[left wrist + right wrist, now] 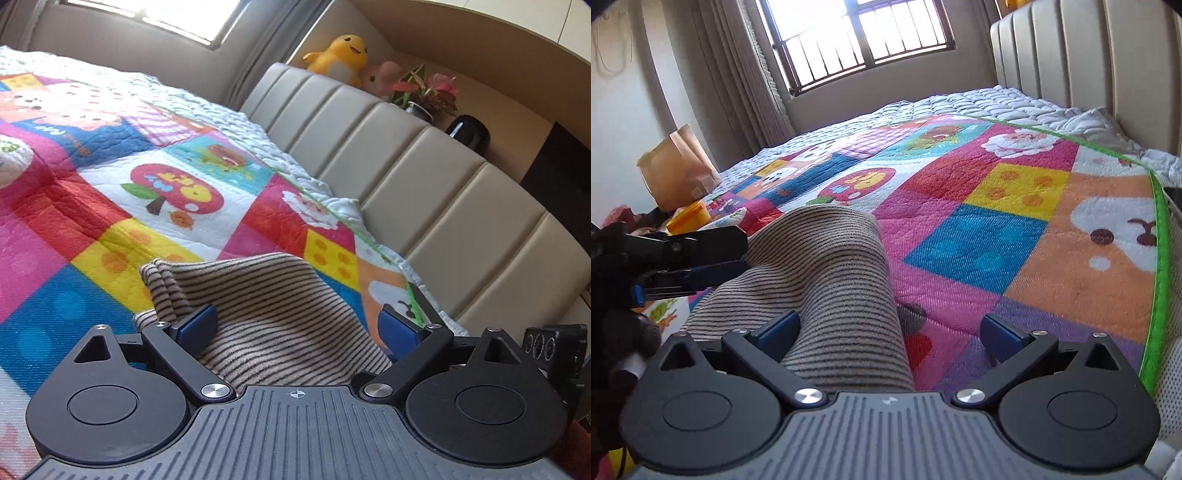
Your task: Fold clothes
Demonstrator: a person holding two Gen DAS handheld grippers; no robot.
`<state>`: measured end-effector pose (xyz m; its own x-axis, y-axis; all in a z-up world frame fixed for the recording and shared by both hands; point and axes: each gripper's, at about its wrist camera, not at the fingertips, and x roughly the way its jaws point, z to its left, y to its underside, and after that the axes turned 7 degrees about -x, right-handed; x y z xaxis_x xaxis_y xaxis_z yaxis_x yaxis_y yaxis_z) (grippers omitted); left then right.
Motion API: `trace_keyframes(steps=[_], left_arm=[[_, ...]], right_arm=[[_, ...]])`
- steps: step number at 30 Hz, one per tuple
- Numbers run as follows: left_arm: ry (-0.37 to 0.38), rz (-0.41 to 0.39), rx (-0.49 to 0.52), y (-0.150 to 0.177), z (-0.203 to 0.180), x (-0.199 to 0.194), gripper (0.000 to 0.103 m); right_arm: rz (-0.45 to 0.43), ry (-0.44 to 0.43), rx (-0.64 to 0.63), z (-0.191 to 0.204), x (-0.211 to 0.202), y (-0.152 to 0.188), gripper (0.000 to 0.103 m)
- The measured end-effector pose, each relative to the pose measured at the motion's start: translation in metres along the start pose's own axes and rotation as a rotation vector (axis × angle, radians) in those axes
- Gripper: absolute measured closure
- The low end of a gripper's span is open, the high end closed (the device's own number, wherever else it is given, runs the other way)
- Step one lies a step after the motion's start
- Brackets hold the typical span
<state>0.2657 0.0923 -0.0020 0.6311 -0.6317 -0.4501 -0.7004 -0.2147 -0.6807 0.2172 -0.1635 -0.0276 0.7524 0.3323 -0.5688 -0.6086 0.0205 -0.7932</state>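
Closest to each camera, a black gripper body is seen, and in both views the blue fingers are spread wide with nothing clamped between them. On the left gripper (298,328), the striped garment (266,314) lies between the fingers and bulges up in the gap; on the right gripper (889,332), only the left-hand finger is touched by the cloth, while the other finger stands over the bare patchwork quilt (979,240). The garment is bunched in a soft hump on the near part of the quilt, well apart from the padded headboard (424,177). Layers are visible at its far edge, so some folding is judged to be done, but a flat, neat packet is not yet formed. Whether more clothes wait cannot be told.
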Motion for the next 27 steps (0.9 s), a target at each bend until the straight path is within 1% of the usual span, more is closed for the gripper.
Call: trace_keyframes(steps=[2,5,6,7,8,11,13,15,17,19,22,24,27], left_arm=[[-0.014,0.008,0.019,-0.001,-0.001,0.002,0.006],[-0.016,0.005,0.008,0.000,0.003,0.005,0.006],[-0.013,0.004,-0.004,-0.001,0.004,0.005,0.006],[-0.009,0.003,-0.016,-0.001,0.007,0.006,0.006],[-0.004,0.002,-0.029,-0.002,0.009,0.006,0.006],[0.004,-0.003,-0.072,-0.004,0.014,0.001,0.007],[-0.009,-0.019,-0.111,-0.006,0.015,-0.009,0.012],[-0.024,-0.047,-0.134,-0.006,0.010,-0.024,0.012],[-0.029,-0.086,-0.132,-0.003,0.003,-0.043,0.008],[-0.042,-0.101,-0.129,0.004,-0.002,-0.057,0.007],[-0.072,-0.075,-0.132,0.017,-0.001,-0.064,0.007],[-0.087,-0.042,-0.143,0.028,0.003,-0.059,0.008],[-0.105,0.013,-0.172,0.042,0.013,-0.047,0.013]], right_arm=[[-0.036,-0.027,-0.026,0.008,-0.014,0.005,0.000],[-0.050,-0.061,-0.132,0.030,-0.027,0.015,0.000],[-0.037,-0.051,-0.178,0.038,-0.027,0.019,0.000],[-0.016,-0.021,-0.223,0.044,-0.023,0.024,0.000],[-0.002,-0.001,-0.243,0.047,-0.018,0.029,0.000],[0.011,-0.025,-0.171,0.041,-0.013,0.033,0.000],[0.002,-0.020,-0.183,0.042,-0.015,0.036,0.000],[-0.008,-0.009,-0.192,0.044,-0.017,0.038,0.000],[-0.013,-0.009,-0.186,0.043,-0.018,0.040,0.000],[-0.015,-0.012,-0.180,0.042,-0.018,0.040,0.000],[-0.017,-0.011,-0.180,0.042,-0.019,0.041,0.000],[-0.017,-0.008,-0.177,0.042,-0.017,0.040,0.000],[-0.014,-0.004,-0.170,0.042,-0.018,0.039,0.000]])
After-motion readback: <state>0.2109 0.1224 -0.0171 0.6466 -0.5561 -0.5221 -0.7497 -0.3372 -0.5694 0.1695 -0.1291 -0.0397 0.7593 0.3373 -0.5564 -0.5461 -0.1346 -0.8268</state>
